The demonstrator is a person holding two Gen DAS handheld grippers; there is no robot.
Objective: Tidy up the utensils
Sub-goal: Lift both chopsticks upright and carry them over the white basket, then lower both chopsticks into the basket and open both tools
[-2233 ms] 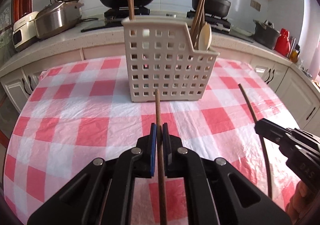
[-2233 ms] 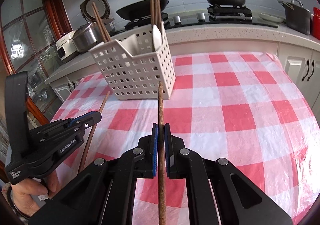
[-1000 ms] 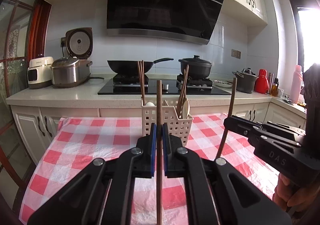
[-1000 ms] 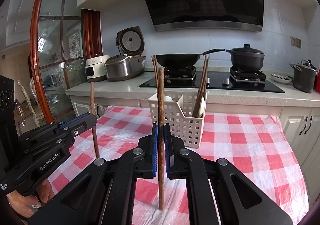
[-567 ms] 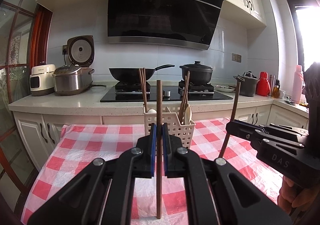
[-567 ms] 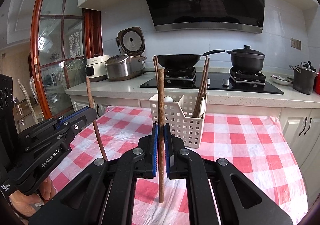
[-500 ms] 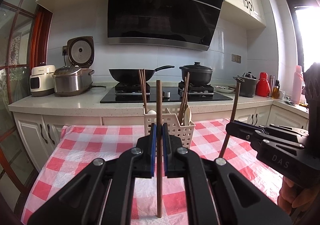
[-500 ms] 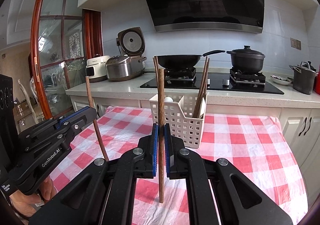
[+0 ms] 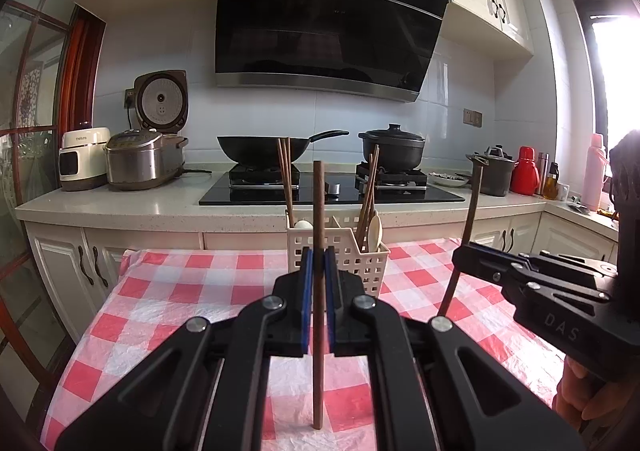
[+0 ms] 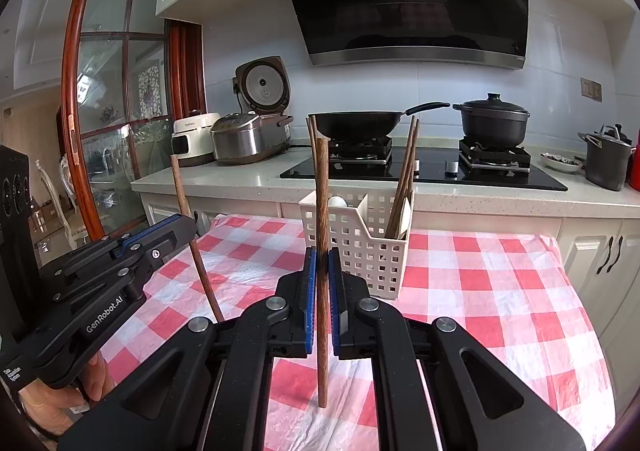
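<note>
The left gripper [image 9: 316,283] is clamped on a long dark brown wooden chopstick [image 9: 318,291], gripping it partway along so that the stick stands nearly upright, its lower tip down at the red-and-white checked plastic tablecloth [image 9: 180,307] near the table's front edge. The right gripper [image 10: 322,283] pinches a second brown wooden chopstick [image 10: 322,271] in the same way, also close to vertical with its lower end at the cloth; whether either tip actually rests on the cloth I cannot tell. Holding each stick upright, with a free length below the blue pads, looks like preparation for lowering it end-first into a container rather than laying it flat.

That container, a white perforated plastic utensil basket [image 9: 352,255], stands towards the far edge of the table, well apart from both grippers. It is split into compartments: a pair of chopsticks [image 9: 285,175] leans in the left one, more chopsticks and a pale spoon [image 9: 375,229] sit in the right one. My judgement is that the two held sticks are a pair meant to join the others, and that carrying them over the basket rim without knocking the standing sticks is the delicate part.
</note>
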